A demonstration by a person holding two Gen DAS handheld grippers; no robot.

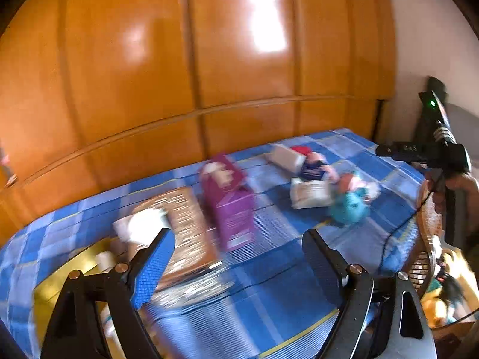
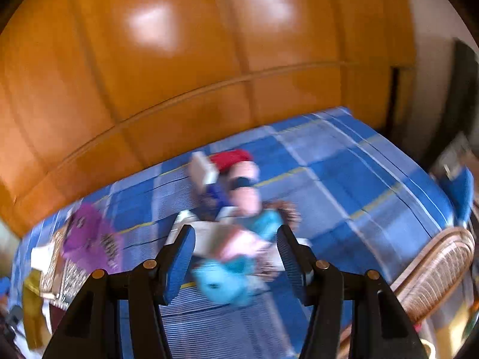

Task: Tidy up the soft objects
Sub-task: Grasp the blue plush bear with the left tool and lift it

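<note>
A blurred heap of soft things lies on the blue checked bedcover (image 1: pixel 353 155): a teal plush toy (image 1: pixel 348 206), a pink doll with a red cap (image 1: pixel 317 161) and white packets (image 1: pixel 311 193). My left gripper (image 1: pixel 239 248) hangs open over the bed with nothing between its fingers, short of the heap. In the right wrist view the teal plush (image 2: pixel 221 281) and the pink doll (image 2: pixel 245 185) lie on the cover beyond my right gripper (image 2: pixel 236 257), which is open and holds nothing. A hand carries the right gripper's body (image 1: pixel 419 149) at the right edge.
A purple carton (image 1: pixel 230 203) and a flat brown box (image 1: pixel 185 227) lie left of the heap, with a white object (image 1: pixel 140 227) beside them. A wicker basket (image 2: pixel 434 269) stands at the bed's right side. Glossy wooden wardrobe doors (image 1: pixel 179 59) rise behind the bed.
</note>
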